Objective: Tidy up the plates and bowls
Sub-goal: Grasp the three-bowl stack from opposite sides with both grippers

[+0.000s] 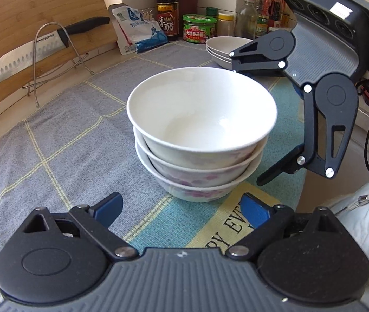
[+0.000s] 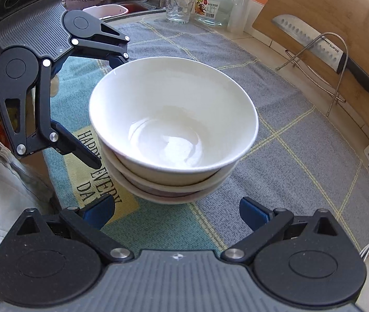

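From the left wrist, the left gripper (image 1: 181, 209) hung with its jaws spread wide and nothing between them, just short of a stack of three bowls (image 1: 201, 132) standing on a grey checked cloth (image 1: 54, 140). The right gripper (image 1: 246, 127) stood beside the stack, on its far right side — jaws wide, clear of the rim as far as I could tell. Behind it lay a pile of shallow plates (image 1: 220, 49); a knife (image 1: 41, 52) rested in a wire rack (image 1: 54, 59) against a cutting board (image 1: 15, 13).

From the right wrist, the right gripper (image 2: 176, 213) was likewise wide and empty, near the stack. The left gripper (image 2: 110, 109) flanked the bowls' left side — upper fingertip at the top bowl (image 2: 174, 114)'s rim; contact unclear.
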Demonstrator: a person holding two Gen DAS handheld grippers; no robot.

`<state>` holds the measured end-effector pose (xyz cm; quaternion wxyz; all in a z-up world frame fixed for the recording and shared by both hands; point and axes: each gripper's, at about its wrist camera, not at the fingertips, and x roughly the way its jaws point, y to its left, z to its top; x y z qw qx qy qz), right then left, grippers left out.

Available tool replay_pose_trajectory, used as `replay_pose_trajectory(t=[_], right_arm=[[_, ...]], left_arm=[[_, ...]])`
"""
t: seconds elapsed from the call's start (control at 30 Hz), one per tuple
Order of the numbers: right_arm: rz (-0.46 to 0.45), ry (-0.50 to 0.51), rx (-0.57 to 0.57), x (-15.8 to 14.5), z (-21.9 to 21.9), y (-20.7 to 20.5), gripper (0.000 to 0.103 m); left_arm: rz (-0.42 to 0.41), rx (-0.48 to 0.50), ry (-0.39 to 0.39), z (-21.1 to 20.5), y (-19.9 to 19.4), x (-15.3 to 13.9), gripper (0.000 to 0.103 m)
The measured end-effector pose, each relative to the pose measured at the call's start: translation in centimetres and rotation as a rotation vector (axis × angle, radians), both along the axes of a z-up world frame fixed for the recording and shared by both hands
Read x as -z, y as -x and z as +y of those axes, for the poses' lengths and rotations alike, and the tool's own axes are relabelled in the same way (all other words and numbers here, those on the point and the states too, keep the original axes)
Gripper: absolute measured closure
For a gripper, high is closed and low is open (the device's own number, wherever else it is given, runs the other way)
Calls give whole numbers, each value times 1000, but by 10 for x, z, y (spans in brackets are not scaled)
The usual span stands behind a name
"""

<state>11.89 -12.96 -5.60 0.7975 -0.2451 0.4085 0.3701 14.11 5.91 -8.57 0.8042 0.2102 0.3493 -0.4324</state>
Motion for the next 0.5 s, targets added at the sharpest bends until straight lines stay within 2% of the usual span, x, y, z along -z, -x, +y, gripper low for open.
replay_pose_trajectory(t=[0.27, 0.5], right_arm=[[-2, -47, -58, -4, -1, -12, 0], [40, -62, -91, -8, 2, -19, 1]], left_arm=[[15, 168, 28, -2, -18, 3, 9], [50, 259, 43, -9, -30, 5, 10]])
